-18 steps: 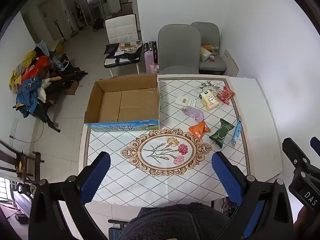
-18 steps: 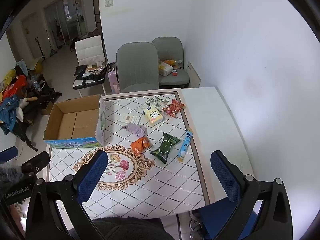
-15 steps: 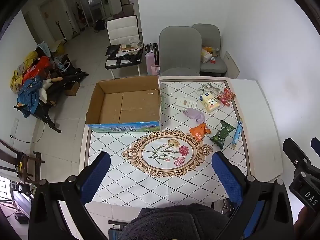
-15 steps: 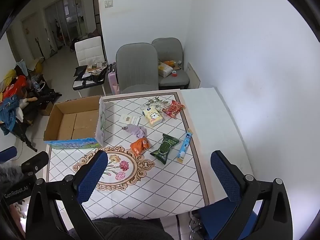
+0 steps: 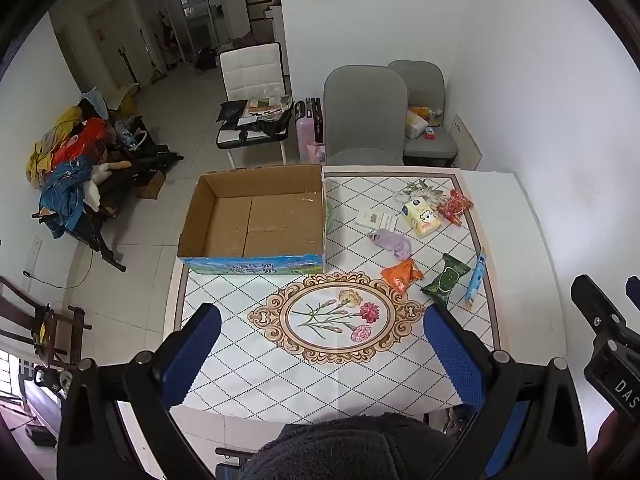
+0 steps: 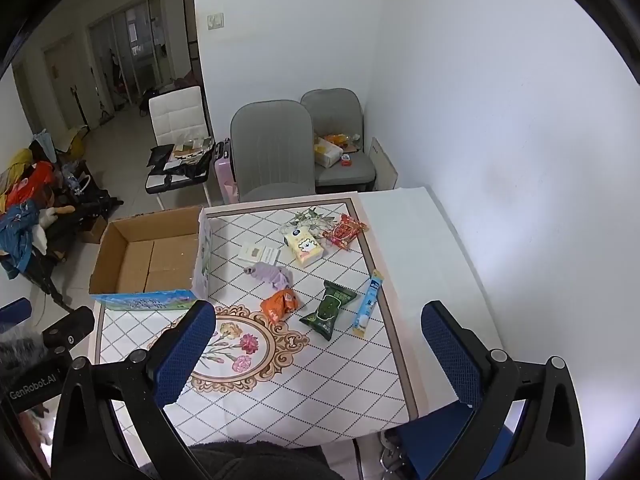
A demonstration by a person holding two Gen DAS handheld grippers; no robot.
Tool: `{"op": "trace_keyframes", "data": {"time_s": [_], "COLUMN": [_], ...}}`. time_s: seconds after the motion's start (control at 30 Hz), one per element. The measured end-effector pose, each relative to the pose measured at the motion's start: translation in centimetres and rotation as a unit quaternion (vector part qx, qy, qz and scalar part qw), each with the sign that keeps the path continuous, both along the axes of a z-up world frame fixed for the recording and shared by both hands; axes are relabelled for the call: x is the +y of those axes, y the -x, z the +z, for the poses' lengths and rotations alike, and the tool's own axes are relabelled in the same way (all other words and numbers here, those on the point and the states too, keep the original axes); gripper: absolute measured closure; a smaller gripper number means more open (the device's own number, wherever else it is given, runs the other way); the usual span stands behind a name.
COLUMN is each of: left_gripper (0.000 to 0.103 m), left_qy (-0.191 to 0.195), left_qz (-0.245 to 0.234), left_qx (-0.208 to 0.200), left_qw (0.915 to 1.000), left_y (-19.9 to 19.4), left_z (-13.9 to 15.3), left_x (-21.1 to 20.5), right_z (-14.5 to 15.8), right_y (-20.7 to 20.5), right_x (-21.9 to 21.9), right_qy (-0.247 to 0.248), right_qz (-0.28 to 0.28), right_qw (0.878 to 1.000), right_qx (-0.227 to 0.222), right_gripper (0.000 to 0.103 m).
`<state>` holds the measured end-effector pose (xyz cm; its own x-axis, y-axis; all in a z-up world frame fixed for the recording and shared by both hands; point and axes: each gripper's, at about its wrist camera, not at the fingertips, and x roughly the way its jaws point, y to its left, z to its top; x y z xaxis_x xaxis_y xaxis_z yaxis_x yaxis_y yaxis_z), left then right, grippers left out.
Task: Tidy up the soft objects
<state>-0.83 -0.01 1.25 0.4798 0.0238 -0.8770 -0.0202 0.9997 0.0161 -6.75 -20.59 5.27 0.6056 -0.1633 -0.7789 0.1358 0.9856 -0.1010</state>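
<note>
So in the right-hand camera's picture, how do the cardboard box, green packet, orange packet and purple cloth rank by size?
1. cardboard box, far the largest
2. green packet
3. purple cloth and orange packet, too alike to rank

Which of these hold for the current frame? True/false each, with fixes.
1. The cardboard box is empty. True.
2. The left tongs grip the purple cloth. False: both tongs are open and hold nothing; the right tongs too.
3. The green packet lies between the orange packet and the blue stick pack. True.
4. The tissue pack sits inside the box. False: it lies on the table, beside the red packet.
5. The purple cloth is in the box. False: it lies on the table outside the box.
</note>
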Motion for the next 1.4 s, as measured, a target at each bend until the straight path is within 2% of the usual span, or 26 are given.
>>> {"op": "trace_keyframes", "data": {"time_s": [0.3,1.4], "left_gripper": [0.0,0.0], "left_qy": [0.003,0.011], "left_qz": [0.002,0.004], "left_qx": [-0.002,0.003], "left_qw": [1.0,0.9999], "left_y": [-0.2,-0.8], "left_z": [0.2,0.0], "left_x": [0.0,0.1], "right_z": [0.6,-0.6], "right_y": [-0.4,-0.7], "right_x": [0.2,-0.1], "right_qy": [0.007,0.001], "right_qz": [0.003,0.003], "right_qw": [1.0,1.0], "right_qx": [-0.001,0.008], "right_gripper": [0.0,0.0]}}
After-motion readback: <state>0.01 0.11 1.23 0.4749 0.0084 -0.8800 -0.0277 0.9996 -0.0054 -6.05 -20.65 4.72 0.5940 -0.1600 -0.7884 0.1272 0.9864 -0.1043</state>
